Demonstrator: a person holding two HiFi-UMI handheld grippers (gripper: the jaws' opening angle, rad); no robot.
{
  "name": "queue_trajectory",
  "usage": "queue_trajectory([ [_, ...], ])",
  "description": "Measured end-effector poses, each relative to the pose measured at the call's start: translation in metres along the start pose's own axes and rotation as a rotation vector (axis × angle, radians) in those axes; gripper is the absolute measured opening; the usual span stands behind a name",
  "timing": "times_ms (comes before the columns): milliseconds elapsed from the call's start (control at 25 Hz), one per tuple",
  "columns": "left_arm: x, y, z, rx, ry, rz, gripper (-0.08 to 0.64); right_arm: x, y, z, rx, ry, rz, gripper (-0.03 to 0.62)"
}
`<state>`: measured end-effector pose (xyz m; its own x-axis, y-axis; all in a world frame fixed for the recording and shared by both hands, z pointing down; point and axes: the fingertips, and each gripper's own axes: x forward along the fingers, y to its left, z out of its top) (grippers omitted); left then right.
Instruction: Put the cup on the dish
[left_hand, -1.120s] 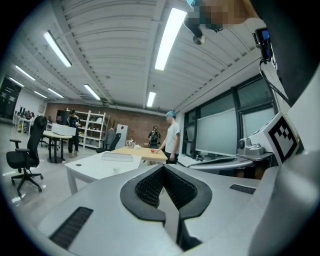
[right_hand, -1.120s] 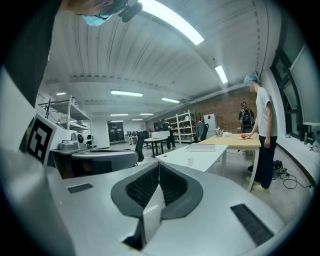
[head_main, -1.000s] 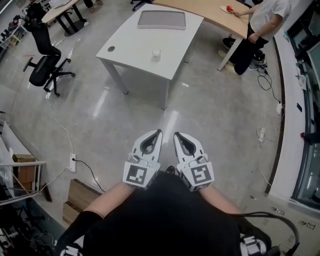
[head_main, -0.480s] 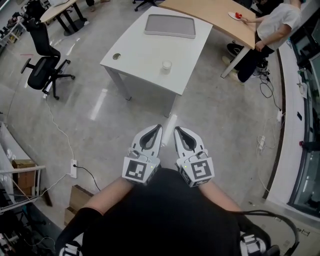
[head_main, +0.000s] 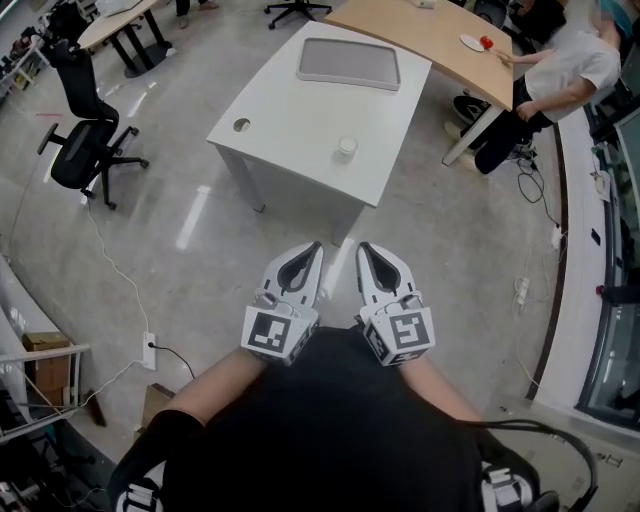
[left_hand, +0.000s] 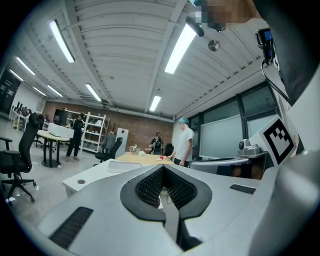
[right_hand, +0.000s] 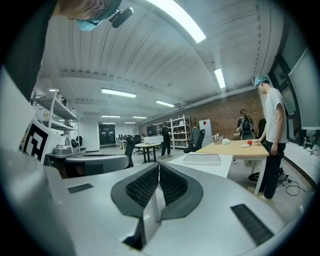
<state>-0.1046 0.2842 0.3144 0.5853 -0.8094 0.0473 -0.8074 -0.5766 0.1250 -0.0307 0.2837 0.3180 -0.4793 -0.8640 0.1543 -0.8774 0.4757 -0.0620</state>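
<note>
left gripper (head_main: 314, 246) and right gripper (head_main: 362, 247) sit side by side, close to the wearer's body and over bare floor, well short of the white table (head_main: 290, 110). that makes 2 grippers, and both have their jaws pressed together with nothing between them. the left gripper view shows the left gripper (left_hand: 162, 169) with its tips meeting in front of a diamond-shaped gap in the black pads. the right gripper view shows the right gripper (right_hand: 158, 166) the same way.

1 cup (head_main: 347, 147) stands upright on the white table, near its front edge and toward the front right corner, well apart from both grippers. 1 grey dish (head_main: 348, 63) (flat, rectangular, tray-like) lies at the far edge of the same table, apart from the cup. 1 round cable hole (head_main: 241, 125) sits by the left corner.

behind it stands 1 wooden table (head_main: 420, 28), cut off by the top of the frame, with 1 small white plate (head_main: 472, 42) near its right end carrying something red, too small to name. 1 person (head_main: 560, 70) stands at that end, partly cut off by the frame edge. 1 black office chair (head_main: 80, 150) stands on the floor at the left, and a 2nd shows only its base at the top edge. in the gripper views the cup is hard to make out behind the jaws.
</note>
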Motion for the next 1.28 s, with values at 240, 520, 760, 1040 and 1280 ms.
queue_trajectory([
  [240, 0.008, 0.008, -0.001, -0.017, -0.010, -0.020, -0.003, 0.002, -0.006, -0.004, -0.001, 0.026, -0.037, 0.014],
  [520, 0.018, 0.006, -0.007, -0.040, 0.002, -0.048, -0.003, 0.002, -0.011, -0.003, -0.001, 0.021, -0.063, 0.014],
  [760, 0.024, 0.004, -0.008, -0.037, 0.002, -0.057, -0.003, 0.010, -0.011, -0.006, 0.020, 0.036, -0.039, 0.014],
  [1040, 0.032, 0.022, -0.004, -0.025, 0.009, -0.012, -0.003, 0.031, -0.016, -0.003, 0.015, 0.025, -0.014, 0.014],
  [1280, 0.044, 0.024, -0.009, -0.030, 0.023, -0.013, -0.003, 0.040, -0.020, -0.006, 0.035, 0.033, 0.006, 0.014],
])
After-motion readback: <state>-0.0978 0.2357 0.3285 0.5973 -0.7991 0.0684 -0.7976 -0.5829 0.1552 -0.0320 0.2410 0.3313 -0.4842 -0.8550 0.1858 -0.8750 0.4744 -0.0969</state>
